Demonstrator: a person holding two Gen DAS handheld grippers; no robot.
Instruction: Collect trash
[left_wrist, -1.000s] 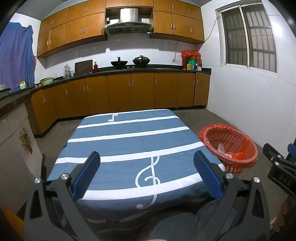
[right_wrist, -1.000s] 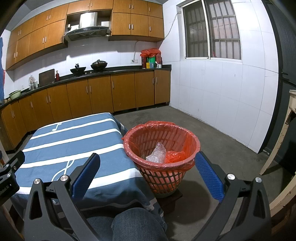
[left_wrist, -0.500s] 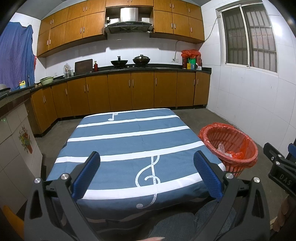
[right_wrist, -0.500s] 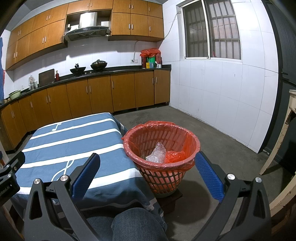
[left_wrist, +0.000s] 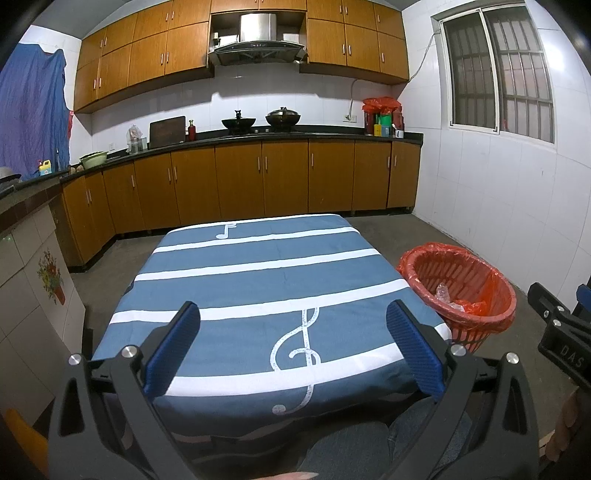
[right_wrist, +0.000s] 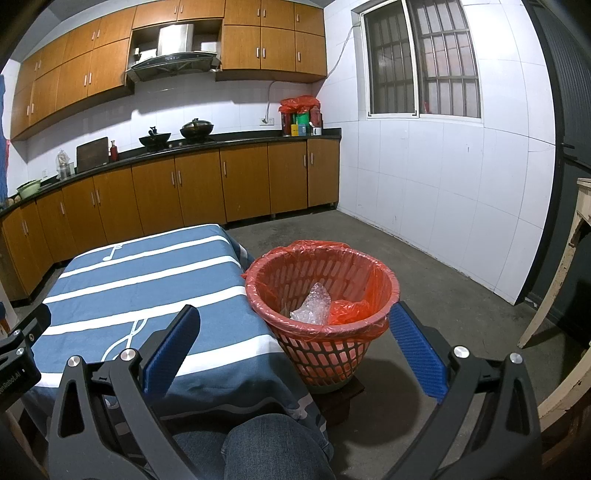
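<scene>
A red lattice waste basket (right_wrist: 322, 334) lined with a red bag stands on the floor at the table's right side; the same basket (left_wrist: 461, 291) shows in the left wrist view. Crumpled clear plastic (right_wrist: 312, 306) lies inside it. My left gripper (left_wrist: 293, 349) hovers open over the near edge of the blue striped tablecloth (left_wrist: 255, 280), nothing between its blue pads. My right gripper (right_wrist: 295, 354) is open too, held low in front of the basket, with the table (right_wrist: 140, 273) to its left. No loose trash shows on the cloth.
Wooden cabinets and a dark counter (left_wrist: 258, 136) with pots run along the far wall. White tiled walls and a barred window (right_wrist: 424, 59) stand right. A pale wooden table leg (right_wrist: 550, 288) is at far right. A person's jeans-clad knee (right_wrist: 273, 446) sits below the grippers.
</scene>
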